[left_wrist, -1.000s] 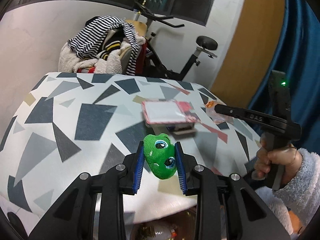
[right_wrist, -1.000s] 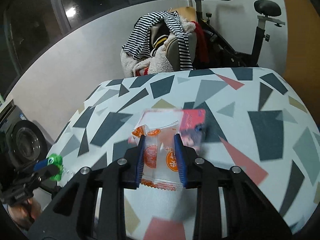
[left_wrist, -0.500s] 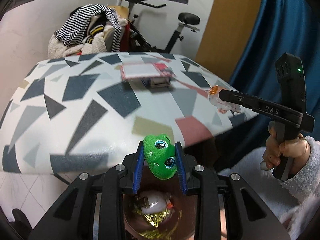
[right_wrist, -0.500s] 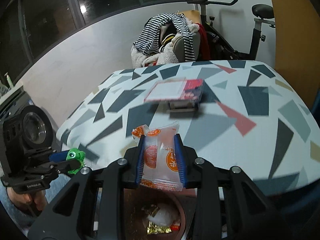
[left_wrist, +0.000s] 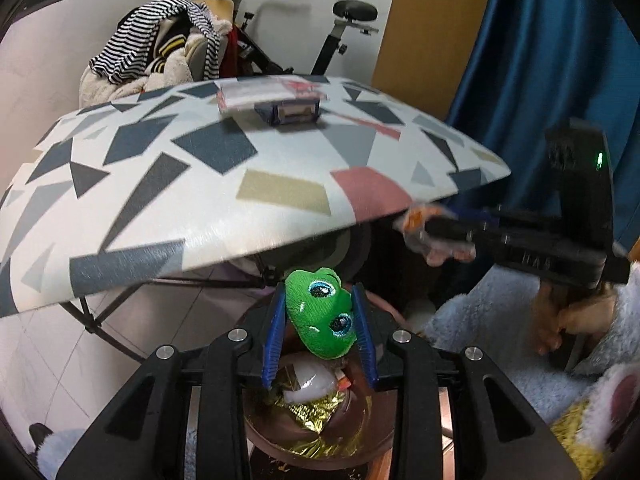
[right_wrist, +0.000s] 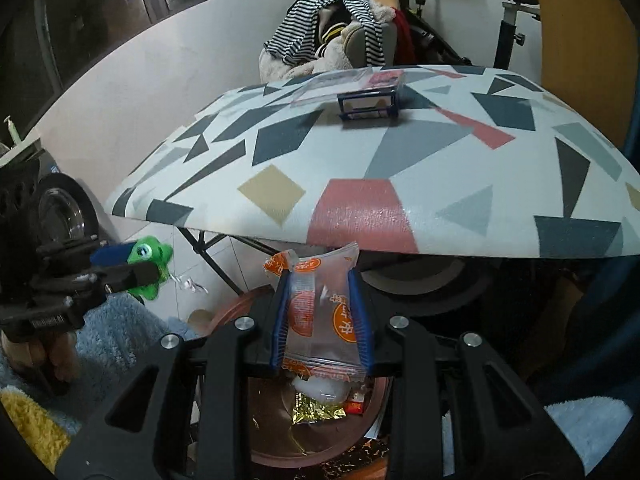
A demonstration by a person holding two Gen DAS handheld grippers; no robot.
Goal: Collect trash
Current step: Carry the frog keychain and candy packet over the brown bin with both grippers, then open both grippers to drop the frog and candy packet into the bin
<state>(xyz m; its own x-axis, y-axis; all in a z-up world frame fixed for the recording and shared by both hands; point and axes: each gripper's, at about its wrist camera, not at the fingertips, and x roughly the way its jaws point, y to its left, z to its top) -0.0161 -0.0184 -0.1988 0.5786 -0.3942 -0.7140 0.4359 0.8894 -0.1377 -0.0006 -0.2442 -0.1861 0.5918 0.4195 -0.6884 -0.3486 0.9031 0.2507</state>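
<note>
Both grippers have dropped from above the patterned table point(left_wrist: 208, 184) to below its near edge, so the brown bin point(right_wrist: 240, 312) of wrappers now lies directly under them. The left gripper point(left_wrist: 318, 334) has its blue pads around the green plush frog point(left_wrist: 320, 312), the jaws easing apart slightly with the toy between them. The right gripper point(right_wrist: 322, 320) is clamped on the clear orange-printed snack wrapper point(right_wrist: 320, 312), held over the bin.

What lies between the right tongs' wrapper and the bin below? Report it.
Nothing: in the right wrist view, the wrapper in the right tongs hangs over the brown bin, with only bare air between.
</note>
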